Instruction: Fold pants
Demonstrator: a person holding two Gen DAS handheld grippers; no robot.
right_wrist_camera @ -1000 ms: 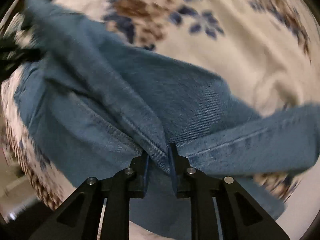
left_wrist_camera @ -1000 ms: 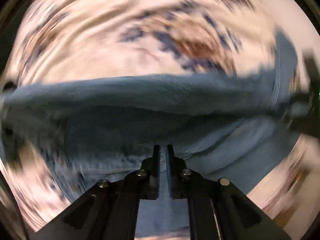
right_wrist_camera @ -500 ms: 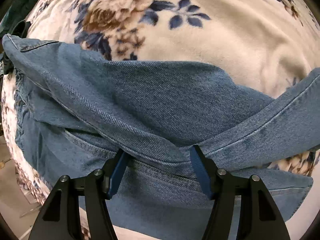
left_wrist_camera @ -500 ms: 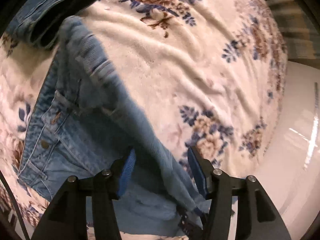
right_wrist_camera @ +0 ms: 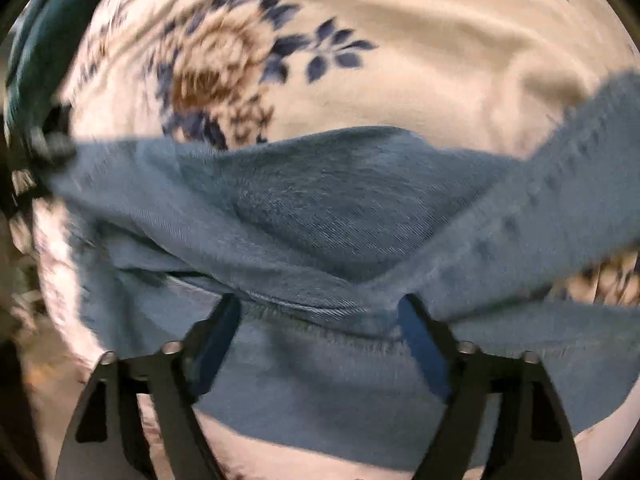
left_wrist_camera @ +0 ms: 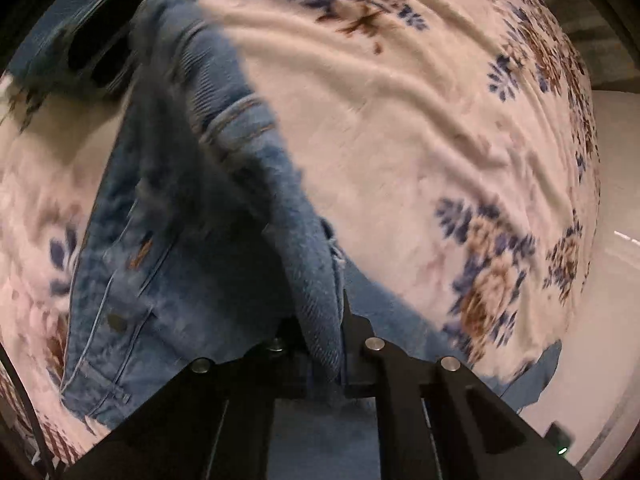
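Right hand-held gripper (right_wrist_camera: 320, 320) has just opened, releasing the jeans (right_wrist_camera: 320, 208).

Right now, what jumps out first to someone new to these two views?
Blue jeans sprawled over a floral blanket fill both views. The left gripper is pinched shut on a raised ridge of denim. The right gripper, jaws just opening, stands wide over a fold without pressing it.
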